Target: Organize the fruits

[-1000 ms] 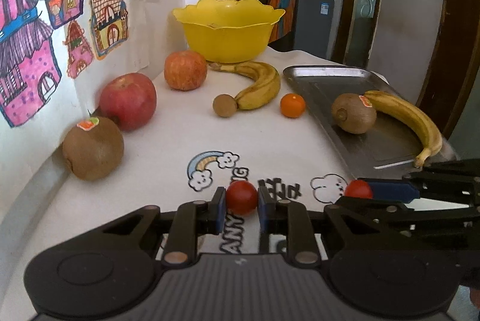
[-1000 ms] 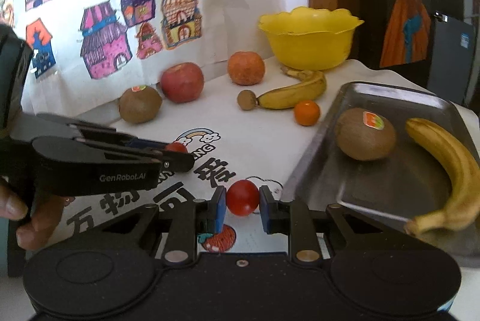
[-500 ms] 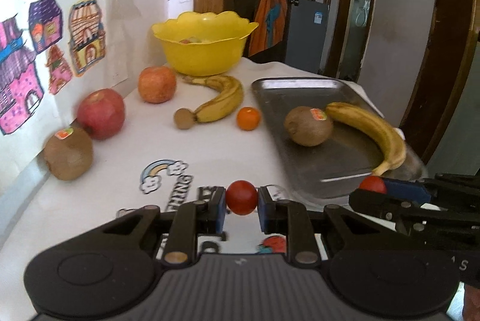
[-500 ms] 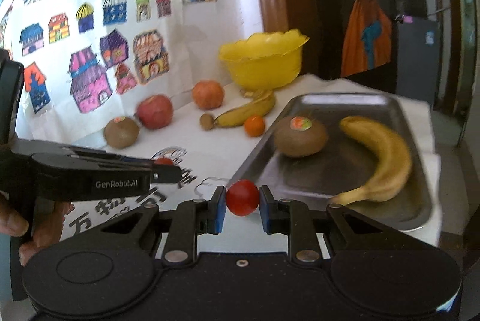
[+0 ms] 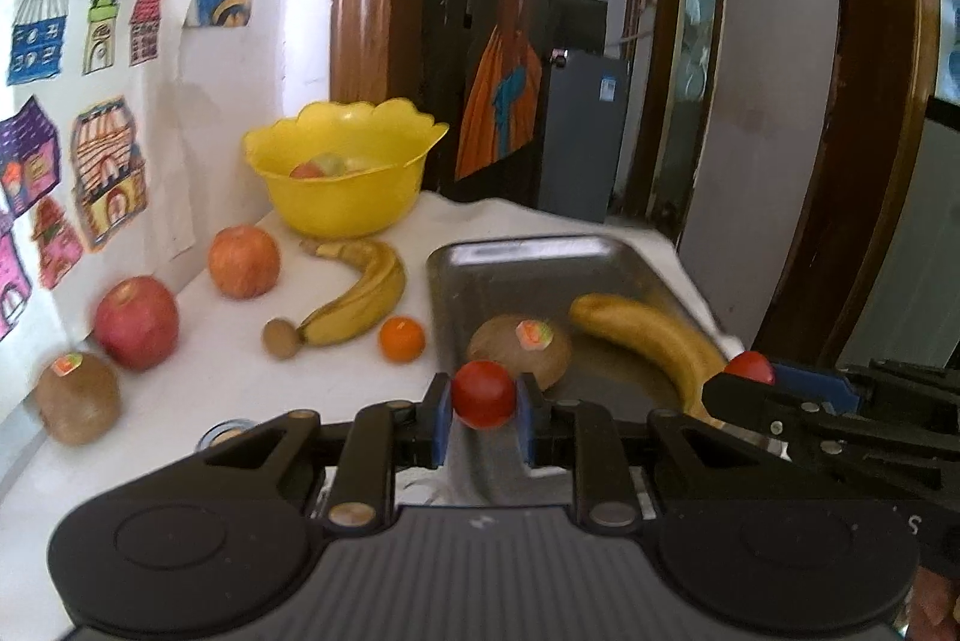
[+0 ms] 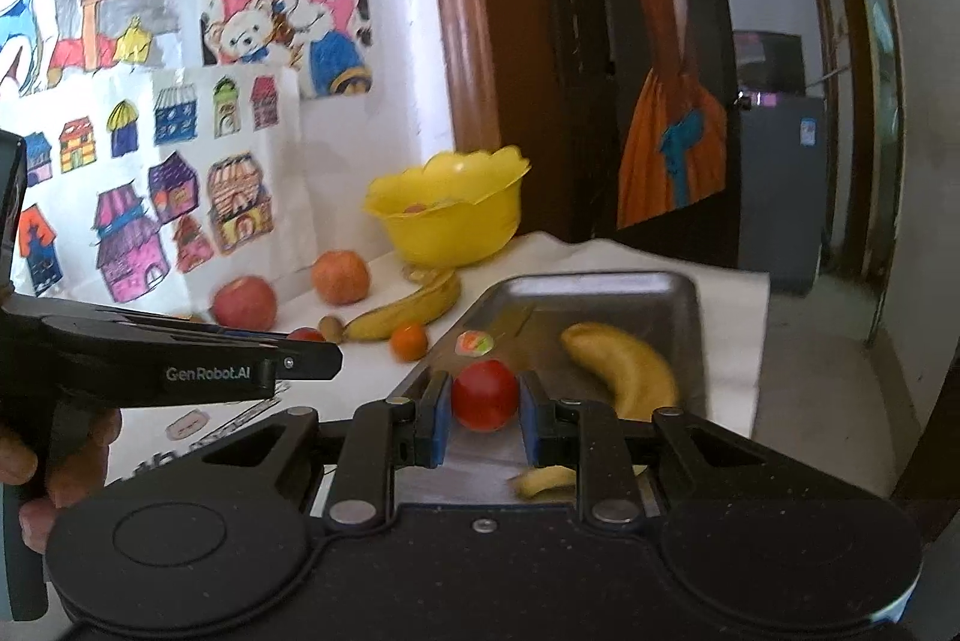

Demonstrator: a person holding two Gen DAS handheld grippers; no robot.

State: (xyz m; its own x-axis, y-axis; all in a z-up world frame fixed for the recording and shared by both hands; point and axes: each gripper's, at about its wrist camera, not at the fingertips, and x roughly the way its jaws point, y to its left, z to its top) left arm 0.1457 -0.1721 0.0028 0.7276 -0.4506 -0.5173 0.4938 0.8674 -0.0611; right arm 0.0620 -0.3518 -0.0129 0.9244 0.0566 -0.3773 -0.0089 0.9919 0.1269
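My left gripper (image 5: 482, 401) is shut on a small red tomato (image 5: 483, 392), held in the air over the near left edge of the metal tray (image 5: 522, 257). My right gripper (image 6: 483, 401) is shut on a second red tomato (image 6: 485, 394), held above the tray's near end (image 6: 600, 290). The tray holds a kiwi with a sticker (image 5: 521, 353) and a banana (image 5: 648, 335). The right gripper also shows in the left wrist view (image 5: 747, 371), and the left gripper in the right wrist view (image 6: 306, 341).
On the white table lie a banana (image 5: 366, 302), a small orange (image 5: 402, 339), a small brown fruit (image 5: 281, 338), two apples (image 5: 137, 322) (image 5: 244, 261) and a kiwi (image 5: 77, 406). A yellow bowl (image 5: 345, 197) with fruit stands at the back by the drawing-covered wall.
Both grippers have risen and moved right and forward with their tomatoes, from above the printed table cover to above the tray's near end. The fruit on the table has not moved.
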